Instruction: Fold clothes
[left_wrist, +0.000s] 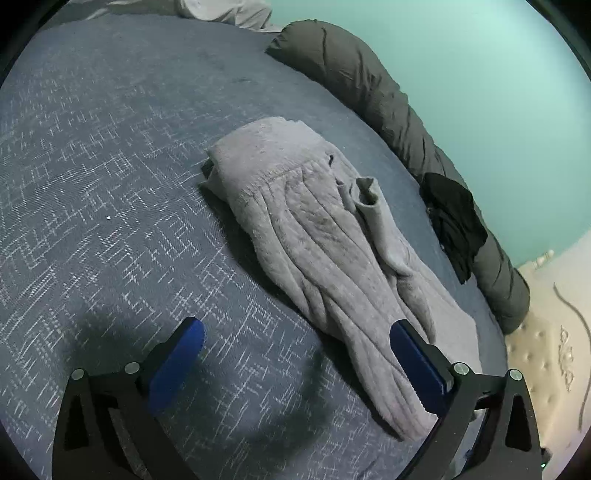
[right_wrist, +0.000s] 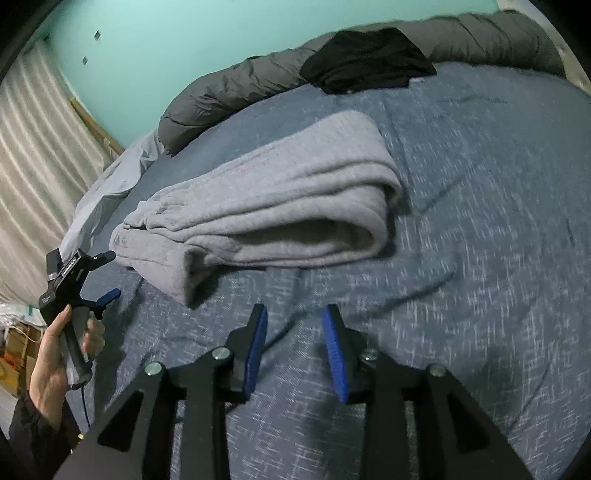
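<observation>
The grey garment (right_wrist: 266, 206) lies folded on the blue bedspread (right_wrist: 480, 221), a black cloth (right_wrist: 365, 62) beyond it. The left gripper (left_wrist: 297, 332) stands spread wide, empty, its right finger over the garment's edge. The right gripper (right_wrist: 294, 314) hangs partly parted, holding nothing.

I am working in a home bedroom: a bed (left_wrist: 92, 155) with a blue patterned cover, a rolled dark grey duvet (left_wrist: 388, 96) along a mint-green wall (left_wrist: 480, 74), and a curtain (right_wrist: 40, 147) beside it.
</observation>
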